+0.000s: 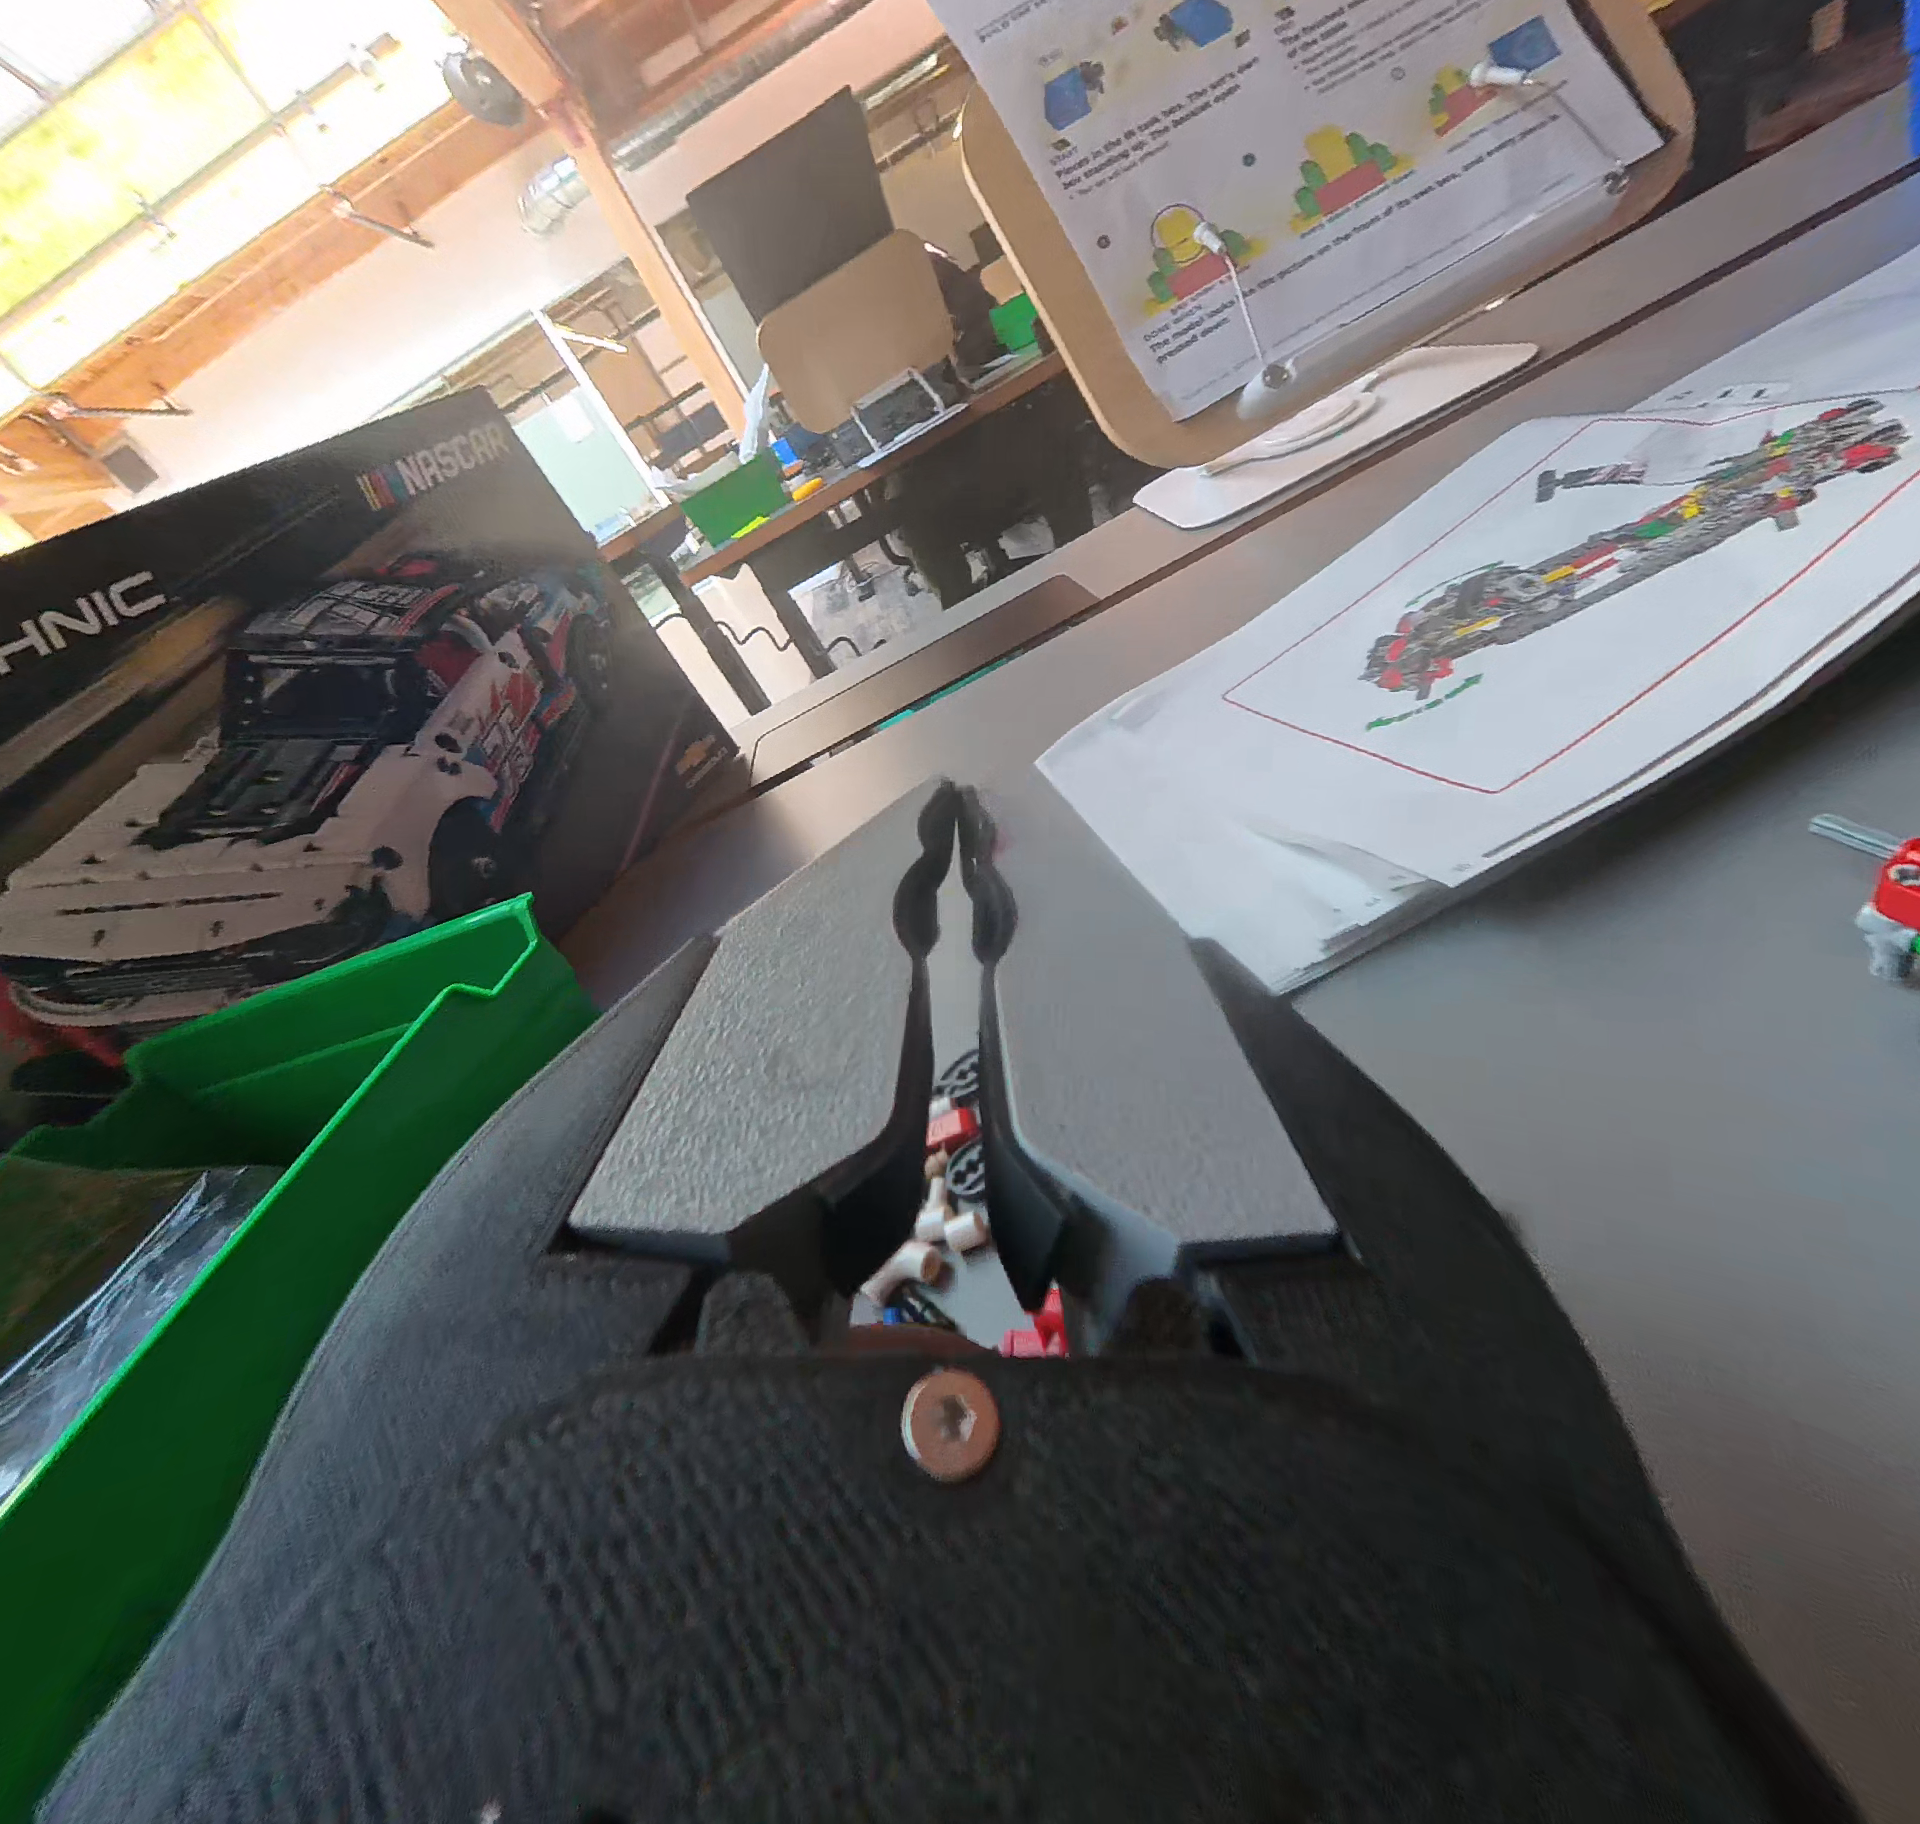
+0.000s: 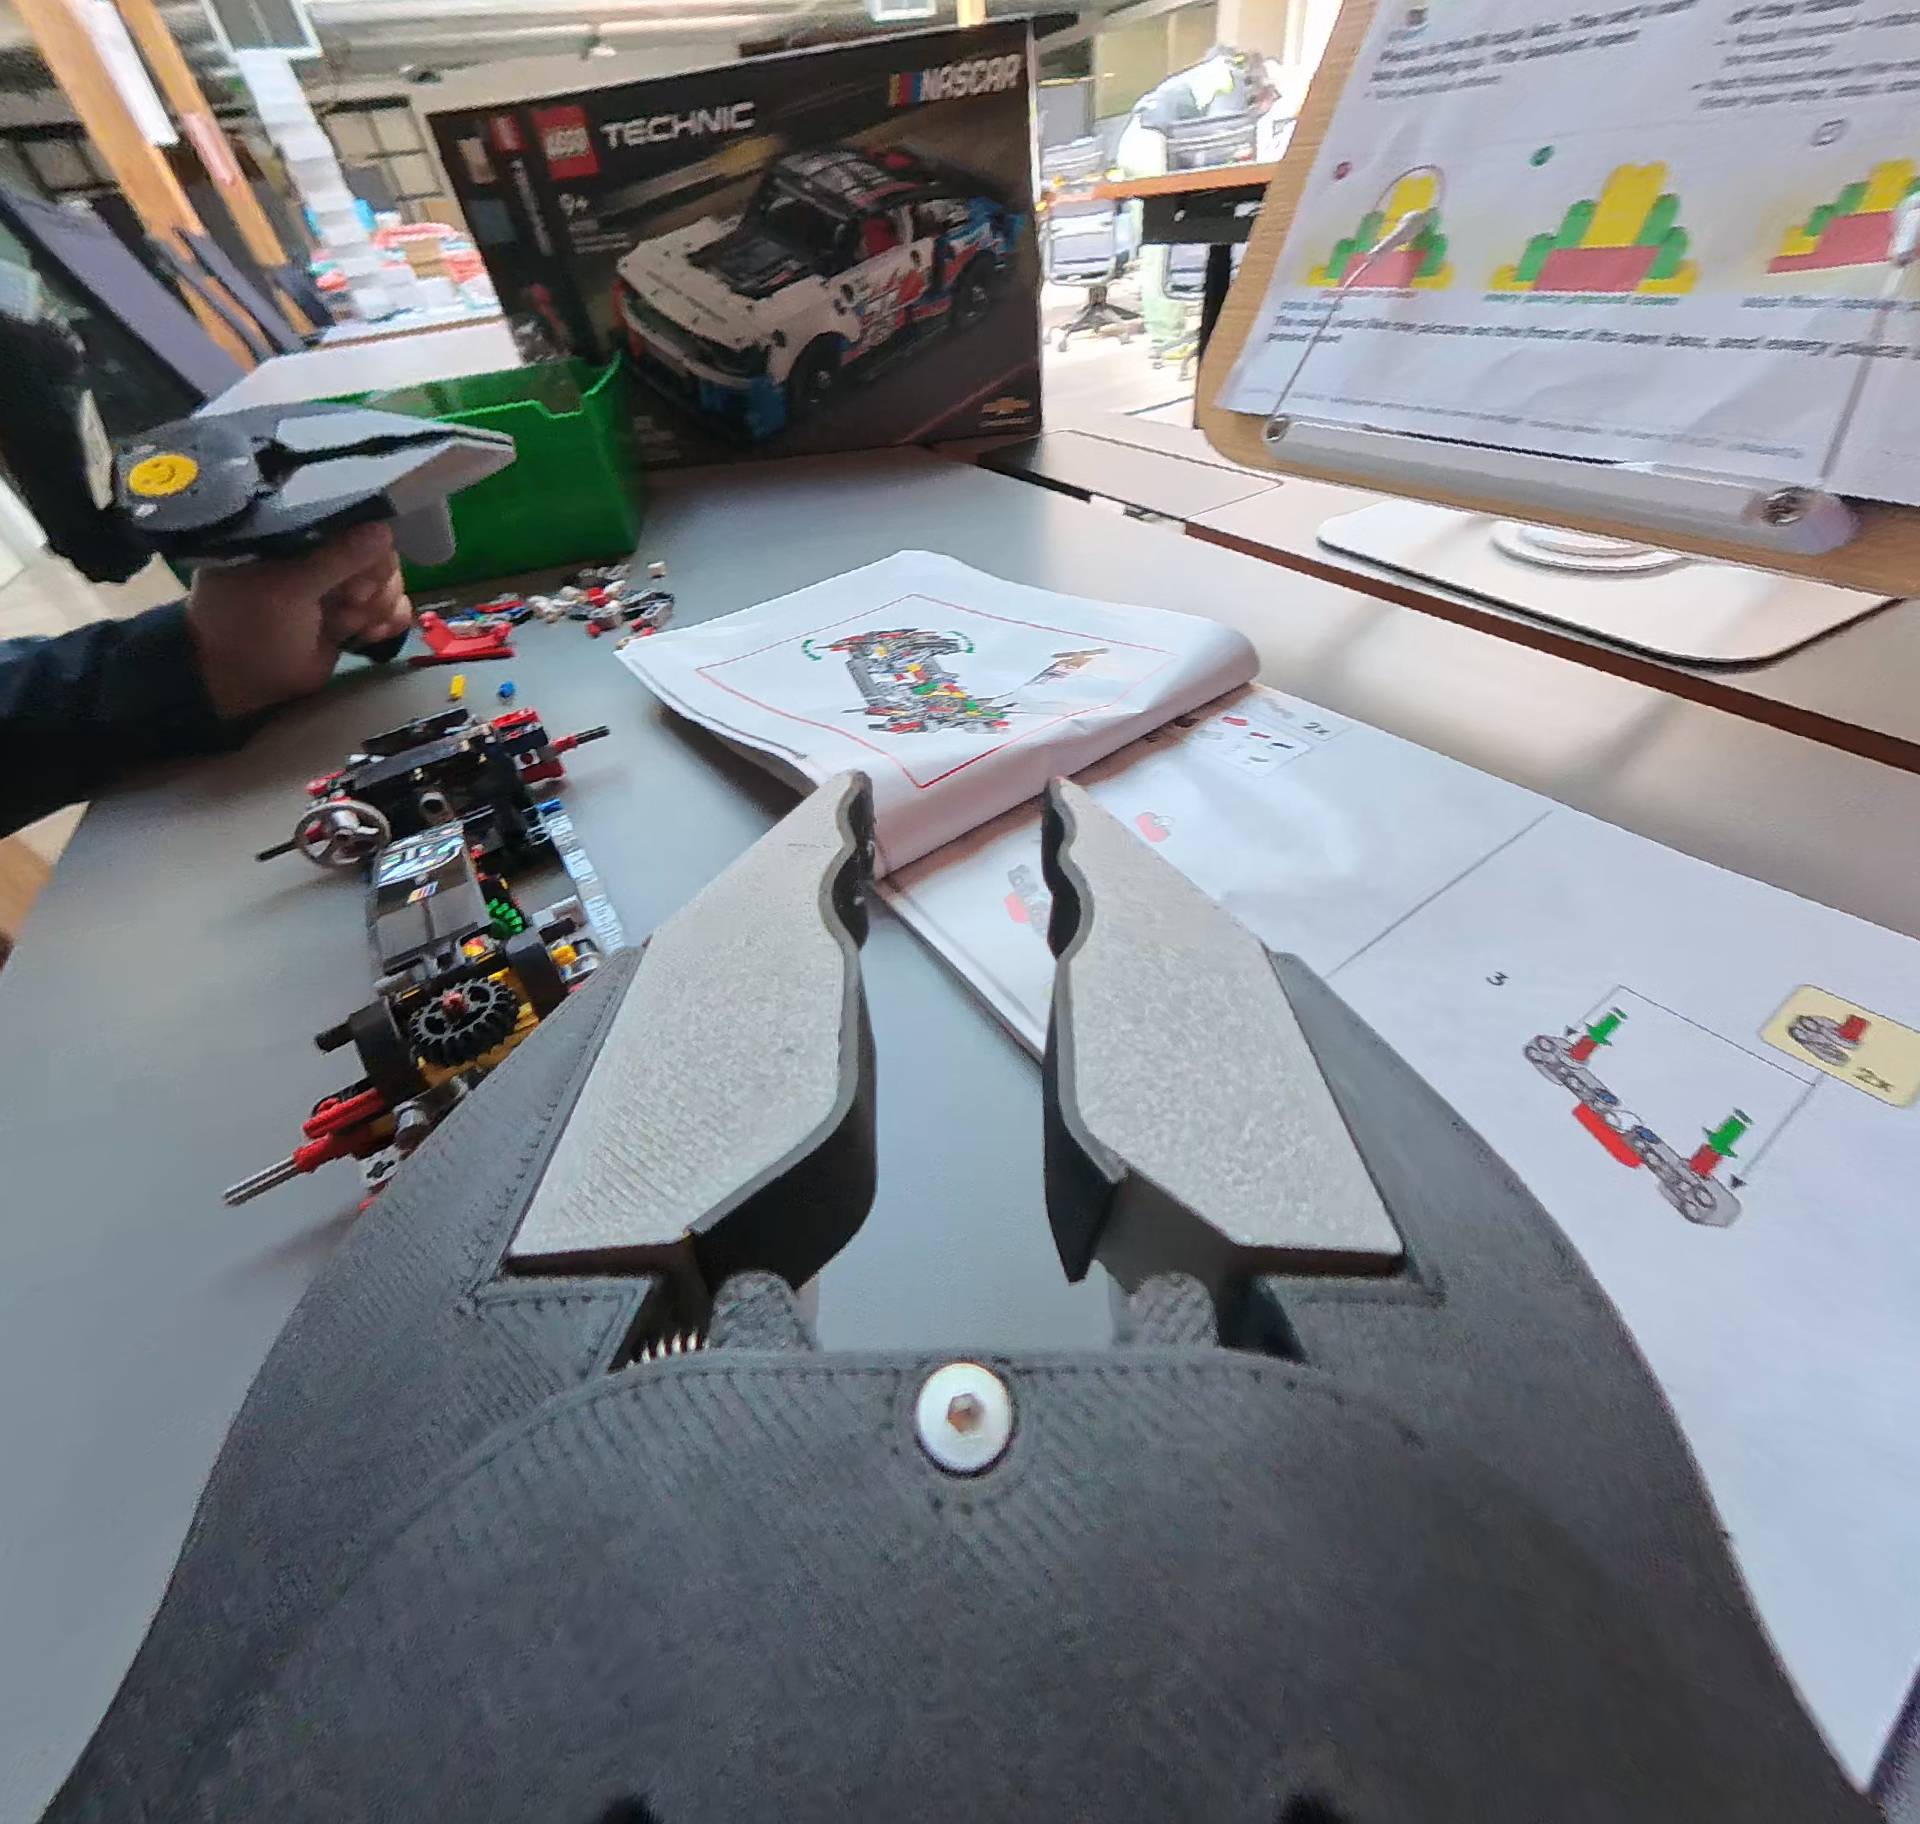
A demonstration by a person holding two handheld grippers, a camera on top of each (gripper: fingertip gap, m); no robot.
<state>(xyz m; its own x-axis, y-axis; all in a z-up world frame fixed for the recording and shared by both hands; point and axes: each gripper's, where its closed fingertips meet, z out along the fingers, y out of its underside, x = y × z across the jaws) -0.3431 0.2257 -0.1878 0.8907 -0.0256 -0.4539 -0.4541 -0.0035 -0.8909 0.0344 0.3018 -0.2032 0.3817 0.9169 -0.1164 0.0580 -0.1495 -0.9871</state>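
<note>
My left gripper (image 1: pixel 958 808) is shut, its black fingertips pressed together, and I see nothing held between them. It hovers above several small loose bricks (image 1: pixel 951 1224) that show through the gap lower down. In the right wrist view it (image 2: pixel 312 486) is held by a hand above the loose bricks (image 2: pixel 582 605), next to the green bin (image 2: pixel 540 465). My right gripper (image 2: pixel 956 818) is open and empty, low over the near edge of an open instruction booklet (image 2: pixel 935 673). A partly built black toy car chassis (image 2: pixel 447 901) lies on the grey table (image 2: pixel 156 1047) to its left.
A car kit box (image 2: pixel 790 247) stands behind the bin; both also show in the left wrist view, box (image 1: pixel 312 714) and bin (image 1: pixel 312 1099). A wooden stand with a picture sheet (image 2: pixel 1610 216) is at the back right. A red flat piece (image 2: pixel 462 636) lies by the hand. About 40 cm separates my left fingertips from my right.
</note>
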